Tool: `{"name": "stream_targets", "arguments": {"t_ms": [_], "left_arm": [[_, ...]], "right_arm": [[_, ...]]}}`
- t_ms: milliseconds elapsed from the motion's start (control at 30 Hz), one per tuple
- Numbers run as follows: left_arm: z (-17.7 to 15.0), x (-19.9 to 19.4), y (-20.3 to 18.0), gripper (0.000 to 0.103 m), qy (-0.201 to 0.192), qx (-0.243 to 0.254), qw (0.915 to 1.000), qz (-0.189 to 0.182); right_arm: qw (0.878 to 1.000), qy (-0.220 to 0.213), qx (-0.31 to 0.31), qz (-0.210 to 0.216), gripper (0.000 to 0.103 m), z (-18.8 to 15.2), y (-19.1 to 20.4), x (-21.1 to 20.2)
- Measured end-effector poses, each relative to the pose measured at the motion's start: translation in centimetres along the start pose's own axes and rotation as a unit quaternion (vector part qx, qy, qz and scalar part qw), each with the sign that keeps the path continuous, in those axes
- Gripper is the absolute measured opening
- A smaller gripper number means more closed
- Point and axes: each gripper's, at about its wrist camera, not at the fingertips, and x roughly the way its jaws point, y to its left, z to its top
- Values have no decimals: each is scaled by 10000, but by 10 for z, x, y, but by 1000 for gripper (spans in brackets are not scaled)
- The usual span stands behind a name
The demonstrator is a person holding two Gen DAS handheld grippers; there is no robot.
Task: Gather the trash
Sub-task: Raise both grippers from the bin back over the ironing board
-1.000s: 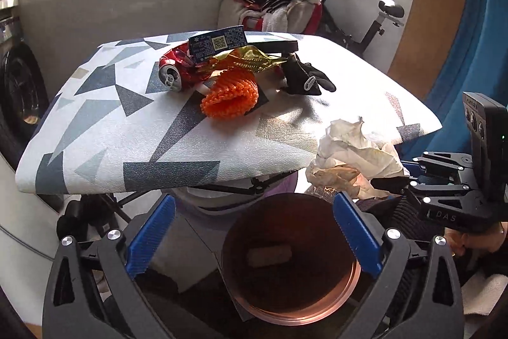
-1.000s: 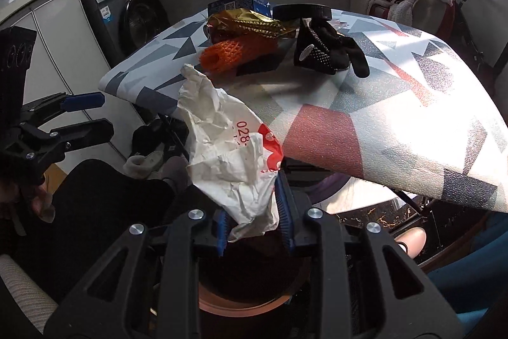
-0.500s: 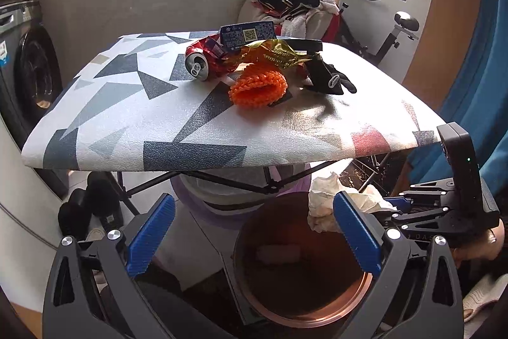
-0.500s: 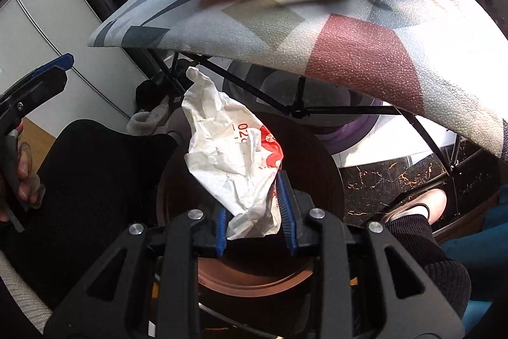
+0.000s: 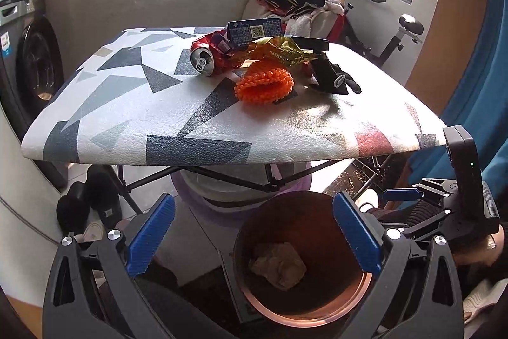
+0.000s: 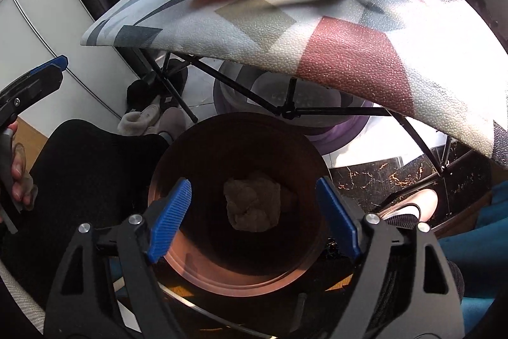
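A brown round bin (image 5: 304,304) stands on the floor below the table's front edge; it also shows in the right wrist view (image 6: 241,272). A crumpled white wrapper (image 6: 252,204) lies at its bottom, also seen in the left wrist view (image 5: 279,264). My right gripper (image 6: 254,220) is open and empty just above the bin mouth. My left gripper (image 5: 254,235) is open and empty, beside the bin. On the patterned table (image 5: 127,116) lie a crushed red can (image 5: 206,57), an orange foam net (image 5: 265,81), a gold wrapper (image 5: 279,51), a blue box (image 5: 254,29) and a black glove (image 5: 333,75).
A washing machine (image 5: 28,65) stands at the left. A white and purple tub (image 5: 238,196) sits under the table between its black legs. Dark shoes (image 5: 89,205) lie on the floor. A clothes pile (image 5: 301,2) and an exercise bike (image 5: 397,30) stand behind the table.
My right gripper opened and let go of the white wrapper, which dropped into the bin. The left gripper stayed open and shifted a little.
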Motion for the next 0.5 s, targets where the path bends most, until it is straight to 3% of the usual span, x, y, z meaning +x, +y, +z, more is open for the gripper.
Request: {"name": "stream_targets", "arguments": {"t_ms": [167,500], "left_arm": [[0,0,0,97,6,2,10000,86],[22,-10,-3,97,-355,191,9989,230]], "right_arm": [[9998,-64,-156,-143,97,1,6,-3],[9987,-443,113,-208,97,8,-8,-21]]}}
